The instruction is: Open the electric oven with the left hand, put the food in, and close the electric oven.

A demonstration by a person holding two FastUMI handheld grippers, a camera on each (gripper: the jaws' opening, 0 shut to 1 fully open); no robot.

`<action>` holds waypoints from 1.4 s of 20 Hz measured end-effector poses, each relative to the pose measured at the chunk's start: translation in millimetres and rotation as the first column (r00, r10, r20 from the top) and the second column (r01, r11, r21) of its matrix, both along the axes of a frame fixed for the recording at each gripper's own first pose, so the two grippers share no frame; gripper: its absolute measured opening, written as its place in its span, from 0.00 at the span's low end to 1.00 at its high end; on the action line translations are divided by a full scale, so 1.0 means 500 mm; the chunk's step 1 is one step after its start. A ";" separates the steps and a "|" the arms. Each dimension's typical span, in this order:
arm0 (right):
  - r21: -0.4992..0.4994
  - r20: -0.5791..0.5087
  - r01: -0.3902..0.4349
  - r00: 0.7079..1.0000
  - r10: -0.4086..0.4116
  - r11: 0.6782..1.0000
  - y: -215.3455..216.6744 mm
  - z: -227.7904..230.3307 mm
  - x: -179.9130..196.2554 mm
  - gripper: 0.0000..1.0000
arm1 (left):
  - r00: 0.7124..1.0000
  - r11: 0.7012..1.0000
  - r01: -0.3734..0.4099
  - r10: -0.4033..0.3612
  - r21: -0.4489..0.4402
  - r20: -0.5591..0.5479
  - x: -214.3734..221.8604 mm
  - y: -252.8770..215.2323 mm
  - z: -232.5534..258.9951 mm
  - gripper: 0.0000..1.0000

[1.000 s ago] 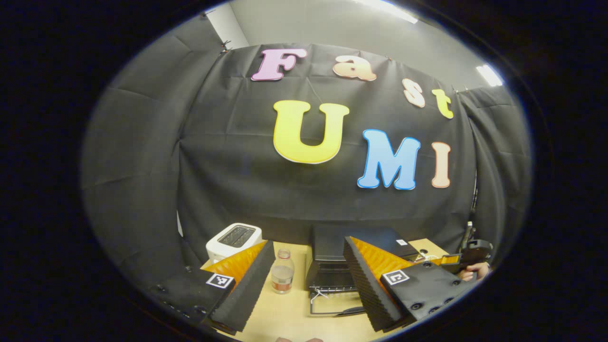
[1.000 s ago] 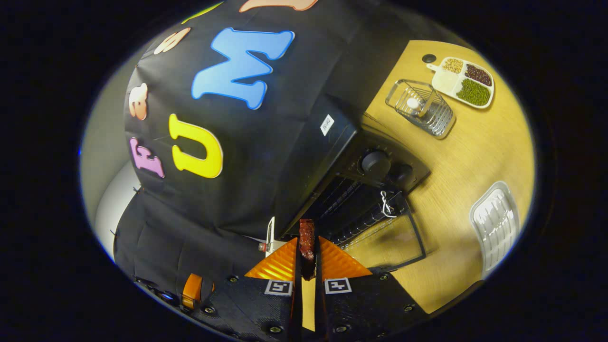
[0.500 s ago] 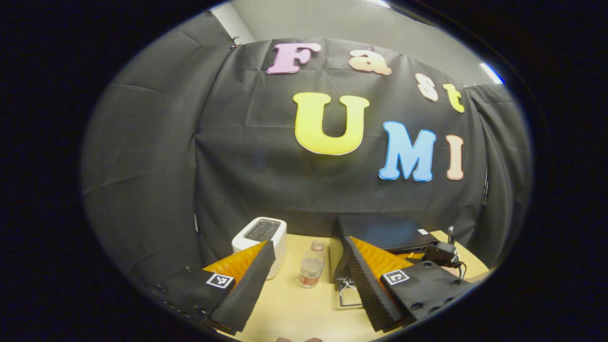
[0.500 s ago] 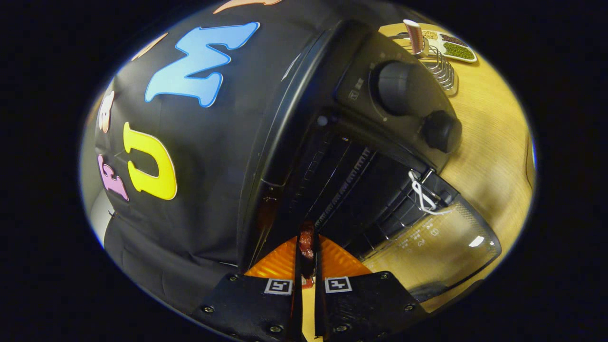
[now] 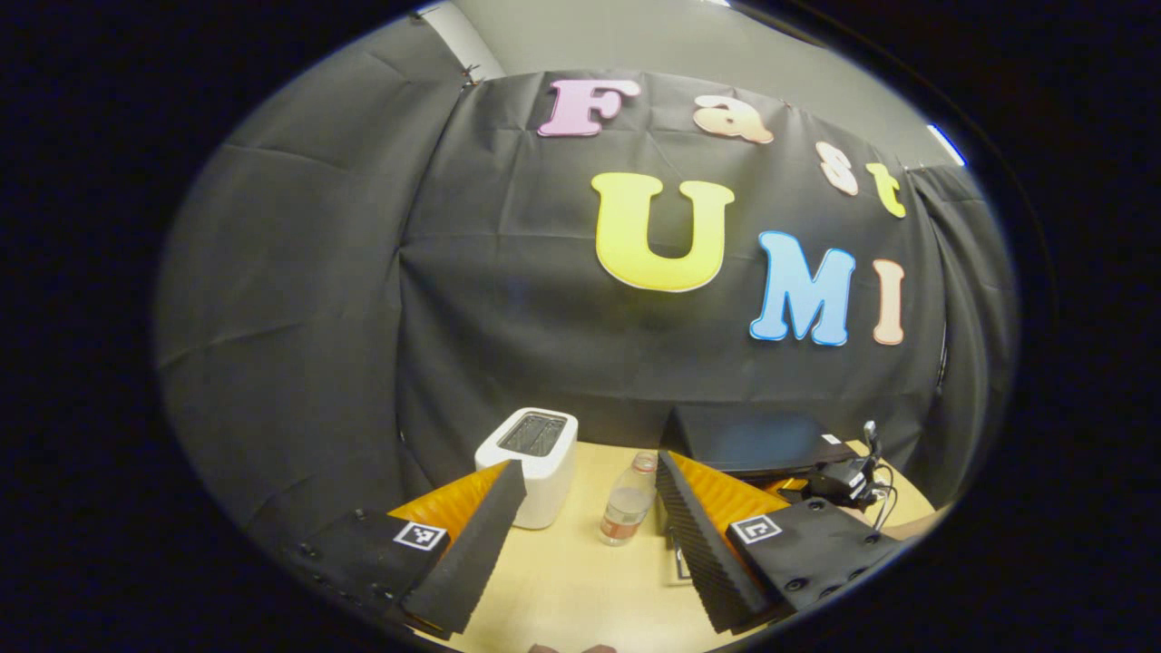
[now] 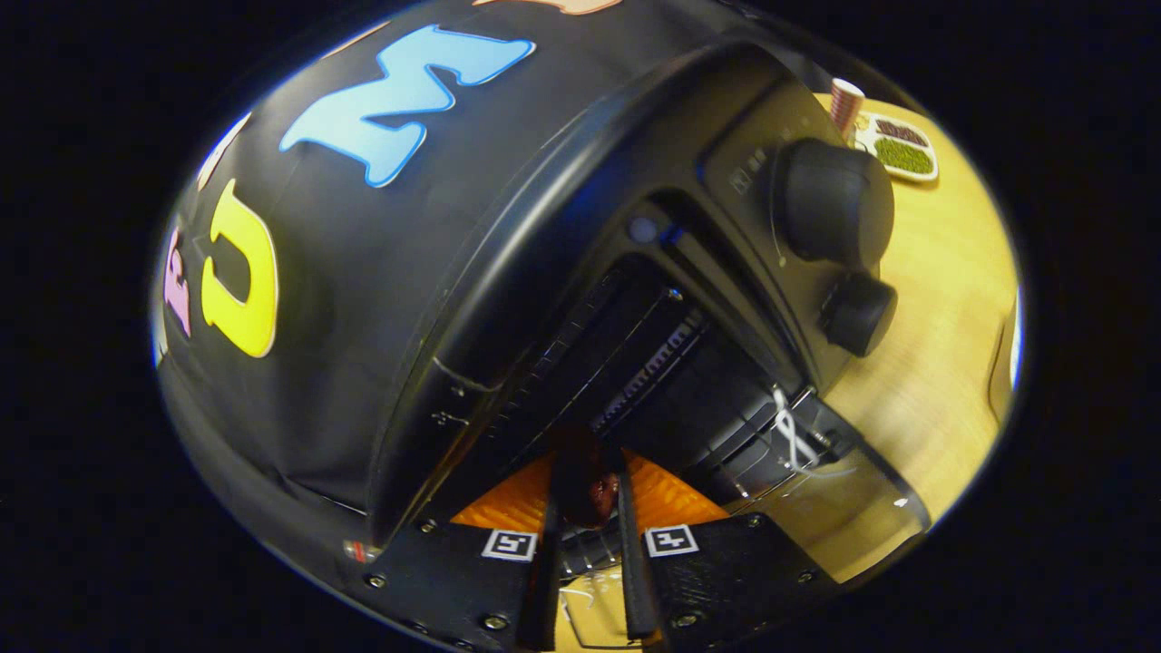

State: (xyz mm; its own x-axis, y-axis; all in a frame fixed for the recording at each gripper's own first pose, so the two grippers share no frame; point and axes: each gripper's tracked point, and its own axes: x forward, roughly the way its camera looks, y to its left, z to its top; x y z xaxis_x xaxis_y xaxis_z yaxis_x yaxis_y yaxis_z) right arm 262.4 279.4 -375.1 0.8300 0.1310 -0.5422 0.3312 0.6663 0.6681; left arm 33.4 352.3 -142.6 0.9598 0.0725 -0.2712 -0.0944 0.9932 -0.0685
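In the left gripper view, the left hand-held gripper is spread wide at bottom centre over the wooden table, between a white toaster and a clear plastic bottle. In the right gripper view, the right hand-held gripper pinches a dark reddish piece of food, seemingly just inside the mouth of the open black electric oven.

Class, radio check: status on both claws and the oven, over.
Left claw open, empty, over table. Right claw shut on food at the oven mouth. Door down, nothing in the way.

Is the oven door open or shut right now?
Open. The glass door lies folded down in front of the oven, and the dark cavity with its racks is exposed.
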 end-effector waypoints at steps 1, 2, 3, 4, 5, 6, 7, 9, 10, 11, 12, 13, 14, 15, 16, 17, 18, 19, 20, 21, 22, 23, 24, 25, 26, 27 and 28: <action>-0.047 -0.009 -0.004 1.000 0.003 0.999 -0.009 0.003 -0.004 0.34 | 1.000 1.000 0.005 -0.005 -0.009 0.000 0.006 -0.006 -0.007 1.00; -0.084 -0.010 -0.007 1.000 0.006 0.996 -0.017 0.006 -0.007 0.36 | 1.000 1.000 0.010 -0.010 -0.018 0.006 0.013 -0.013 -0.003 0.98; -0.111 -0.011 -0.018 1.000 0.016 0.994 -0.025 0.010 -0.011 0.43 | 1.000 1.000 0.017 -0.017 -0.026 0.012 0.018 -0.021 0.000 0.98; -0.142 -0.017 -0.032 0.999 0.030 0.989 -0.029 0.016 -0.023 0.49 | 1.000 0.999 0.024 -0.024 -0.029 0.019 0.021 -0.030 0.006 0.92; -0.174 -0.029 -0.052 0.998 0.047 0.983 -0.036 0.022 -0.035 0.54 | 0.999 0.999 0.035 -0.034 -0.029 0.028 0.026 -0.041 0.011 0.92; -0.206 -0.036 -0.070 0.997 0.063 0.976 -0.042 0.029 -0.048 0.50 | 0.998 0.999 0.047 -0.046 -0.028 0.035 0.034 -0.053 0.015 0.92; -0.242 -0.034 -0.087 0.996 0.082 0.966 -0.044 0.042 -0.062 0.66 | 0.997 0.998 0.062 -0.061 -0.030 0.039 0.042 -0.067 0.016 0.92; -0.330 -0.006 -0.107 0.994 0.111 0.938 -0.062 0.080 -0.101 0.67 | 0.995 0.994 0.097 -0.096 -0.039 0.037 0.055 -0.104 0.016 1.00; -0.381 0.006 -0.115 0.992 0.127 0.918 -0.072 0.105 -0.126 0.67 | 0.993 0.993 0.112 -0.111 -0.043 0.031 0.061 -0.119 0.017 1.00; -0.419 0.022 -0.118 0.990 0.140 0.900 -0.083 0.132 -0.145 0.67 | 0.991 0.991 0.128 -0.127 -0.048 0.030 0.069 -0.139 0.019 1.00; -0.446 0.042 -0.118 0.987 0.153 0.887 -0.091 0.157 -0.158 0.66 | 0.989 0.988 0.145 -0.144 -0.049 0.033 0.073 -0.157 0.025 0.96; -0.480 0.065 -0.115 0.984 0.166 0.870 -0.098 0.190 -0.174 0.66 | 0.987 0.987 0.158 -0.156 -0.043 0.040 0.076 -0.174 0.032 0.92; -0.512 0.094 -0.103 0.980 0.175 0.853 -0.114 0.225 -0.187 0.66 | 0.985 0.985 0.168 -0.166 -0.035 0.049 0.081 -0.189 0.041 0.95; -0.544 0.124 -0.088 0.975 0.184 0.835 -0.129 0.258 -0.200 0.66 | 0.983 0.984 0.177 -0.175 -0.030 0.056 0.081 -0.208 0.047 0.98; -0.577 0.157 -0.072 0.968 0.197 0.814 -0.143 0.296 -0.212 0.66 | 0.982 0.983 0.182 -0.180 -0.027 0.060 0.082 -0.227 0.053 1.00; -0.599 0.187 -0.056 0.960 0.208 0.799 -0.155 0.331 -0.220 0.66 | 0.981 0.982 0.186 -0.184 -0.024 0.067 0.082 -0.246 0.056 1.00; -0.619 0.221 -0.036 0.951 0.218 0.784 -0.168 0.369 -0.229 0.67 | 0.980 0.982 0.189 -0.187 -0.021 0.076 0.082 -0.269 0.063 0.98; -0.633 0.255 -0.015 0.940 0.228 0.774 -0.183 0.408 -0.243 0.67 | 0.980 0.983 0.184 -0.182 -0.014 0.078 0.078 -0.290 0.064 0.96; -0.643 0.286 0.003 0.929 0.236 0.766 -0.198 0.446 -0.254 0.67 | 0.981 0.984 0.177 -0.176 -0.010 0.085 0.073 -0.311 0.071 0.94; -0.652 0.320 0.020 0.914 0.251 0.758 -0.212 0.479 -0.268 0.67 | 0.980 0.984 0.177 -0.175 -0.012 0.098 0.067 -0.338 0.080 0.92; -0.656 0.346 0.032 0.901 0.263 0.754 -0.230 0.509 -0.282 0.66 | 0.978 0.984 0.178 -0.176 -0.013 0.115 0.060 -0.365 0.093 1.00; -0.664 0.358 0.041 0.894 0.269 0.747 -0.252 0.523 -0.293 0.66 | 0.976 0.984 0.179 -0.176 -0.011 0.129 0.054 -0.388 0.102 1.00; -0.671 0.365 0.045 0.889 0.277 0.740 -0.272 0.542 -0.307 0.66 | 0.975 0.984 0.179 -0.176 -0.006 0.136 0.050 -0.413 0.111 1.00; -0.675 0.380 0.051 0.880 0.287 0.736 -0.287 0.562 -0.319 0.66 | 0.974 0.984 0.181 -0.179 -0.001 0.142 0.049 -0.437 0.119 1.00; -0.683 0.398 0.066 0.869 0.294 0.727 -0.304 0.584 -0.331 0.66 | 0.971 0.983 0.184 -0.182 0.004 0.154 0.049 -0.459 0.131 1.00; -0.694 0.414 0.084 0.859 0.301 0.715 -0.323 0.610 -0.340 0.66 | 0.969 0.983 0.182 -0.182 0.012 0.166 0.050 -0.477 0.145 1.00; -0.701 0.429 0.098 0.849 0.308 0.706 -0.337 0.634 -0.351 0.66 | 0.968 0.984 0.179 -0.179 0.017 0.177 0.051 -0.492 0.161 1.00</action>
State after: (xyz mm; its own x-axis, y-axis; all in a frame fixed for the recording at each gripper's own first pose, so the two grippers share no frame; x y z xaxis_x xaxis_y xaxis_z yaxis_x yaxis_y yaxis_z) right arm 86.8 110.9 -57.9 0.9990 0.0028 -0.0447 -0.0003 0.9985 0.0551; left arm 58.7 106.4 -62.1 0.9899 -0.1049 -0.0958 0.0988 0.9929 -0.0668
